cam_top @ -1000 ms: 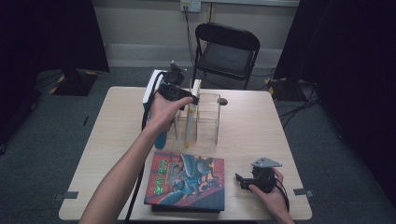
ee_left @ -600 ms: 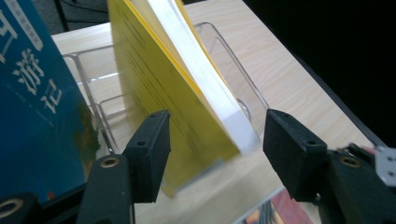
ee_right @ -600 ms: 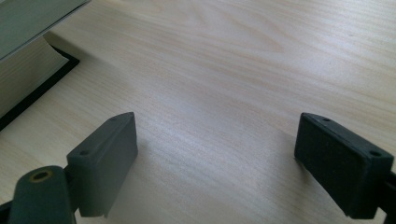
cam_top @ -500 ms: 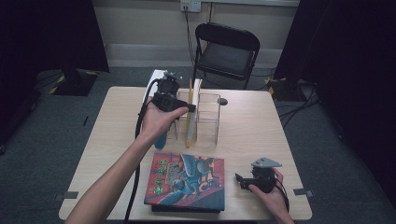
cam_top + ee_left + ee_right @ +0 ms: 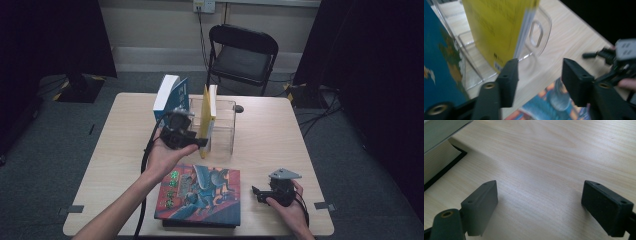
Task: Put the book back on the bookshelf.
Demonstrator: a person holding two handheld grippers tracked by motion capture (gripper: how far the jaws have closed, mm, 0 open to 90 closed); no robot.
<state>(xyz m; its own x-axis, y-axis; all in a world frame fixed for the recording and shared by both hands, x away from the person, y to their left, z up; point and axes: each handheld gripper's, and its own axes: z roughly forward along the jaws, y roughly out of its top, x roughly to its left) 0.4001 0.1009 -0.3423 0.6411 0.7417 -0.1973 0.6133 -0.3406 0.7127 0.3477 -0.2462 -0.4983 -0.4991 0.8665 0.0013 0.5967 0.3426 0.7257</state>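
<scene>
While closing, left gripper (image 5: 537, 72) fingers (image 5: 507, 80) empty beside the yellow book (image 5: 499, 27); right gripper (image 5: 540, 207) fingers wide apart.

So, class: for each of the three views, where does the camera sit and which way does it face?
High view: above the near table edge, looking forward and down; forearms, left gripper and right gripper show.
Left gripper view: on that gripper, facing the yellow book in the clear rack; open jaws show.
Right gripper view: low, facing bare table; open jaws show.
Shared: high and left views both show the yellow book.
</scene>
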